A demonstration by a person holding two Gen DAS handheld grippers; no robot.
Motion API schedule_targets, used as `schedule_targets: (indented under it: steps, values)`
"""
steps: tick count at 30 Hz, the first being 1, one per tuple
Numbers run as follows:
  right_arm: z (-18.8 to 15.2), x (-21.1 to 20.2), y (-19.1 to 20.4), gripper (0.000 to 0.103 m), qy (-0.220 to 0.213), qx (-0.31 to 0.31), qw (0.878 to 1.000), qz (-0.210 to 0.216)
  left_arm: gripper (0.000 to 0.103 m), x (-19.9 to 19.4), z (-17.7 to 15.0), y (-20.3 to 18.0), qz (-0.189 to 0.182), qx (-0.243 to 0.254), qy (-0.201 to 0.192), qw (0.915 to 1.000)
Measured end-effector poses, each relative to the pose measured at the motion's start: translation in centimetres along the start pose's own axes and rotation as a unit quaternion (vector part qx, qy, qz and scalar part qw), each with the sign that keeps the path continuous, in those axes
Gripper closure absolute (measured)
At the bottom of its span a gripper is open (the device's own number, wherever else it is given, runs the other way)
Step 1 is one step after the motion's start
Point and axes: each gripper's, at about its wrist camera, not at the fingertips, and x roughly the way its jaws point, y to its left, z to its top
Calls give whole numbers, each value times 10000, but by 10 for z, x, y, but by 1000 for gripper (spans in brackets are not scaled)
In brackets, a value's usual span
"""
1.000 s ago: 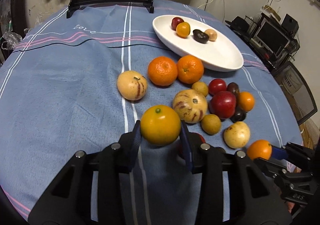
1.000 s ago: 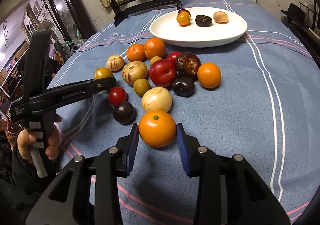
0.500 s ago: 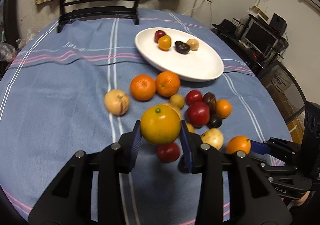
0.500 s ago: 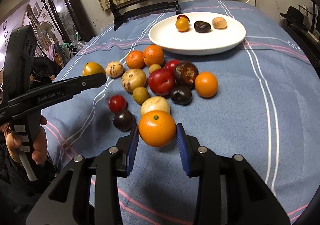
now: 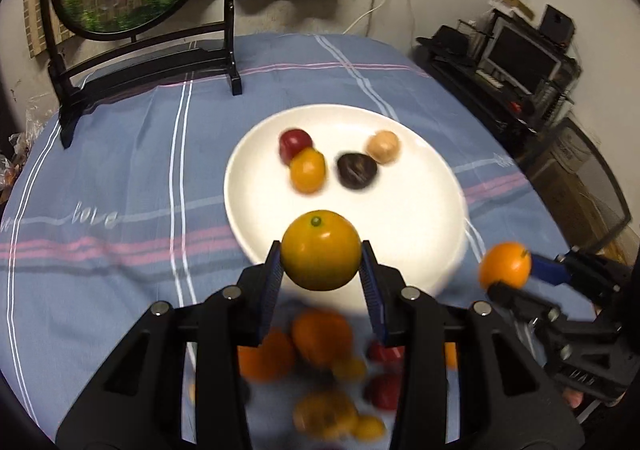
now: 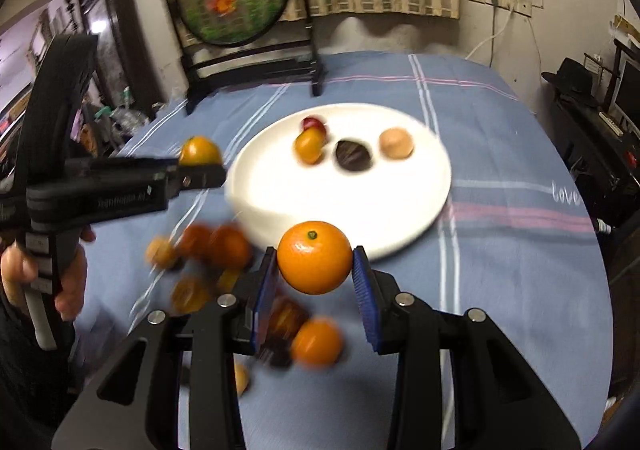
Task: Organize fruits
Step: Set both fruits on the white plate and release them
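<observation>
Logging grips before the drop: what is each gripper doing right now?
Left gripper: closed on a yellow-orange fruit, held near the white plate.
Right gripper: closed on an orange.

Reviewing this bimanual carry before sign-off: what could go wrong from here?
1. The left tool and right tool both near the white plate; they could collide.
2. The round yellow-orange fruit and round orange fruit may roll once released.
3. They could knock the dark brown fruit.

One round white plate holds four small fruits; each pair of fingers holds one orange fruit.
</observation>
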Motion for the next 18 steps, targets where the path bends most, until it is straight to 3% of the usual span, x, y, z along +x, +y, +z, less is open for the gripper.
schedule_targets:
  steps: [8,13,15,16,18]
  values:
    - [45,86,-46,65,444,270,9982,-294,64,73,31,24,240,-209,473,9984]
    - [52,109,-53,65,426,320,9982,-279,64,89,40,30,282,-209,464,9983]
    - [55,112,-52,62,353,233,9983,-409,48,89,45,34,276,-300,410,9983]
    - [57,112,-50,61,347,208,9982,-446,33,86,46,36,264,-355,341,9984]
    - [59,102,-47,51,253,165,9984,-483,33,70,48,40,232,-404,149,9988]
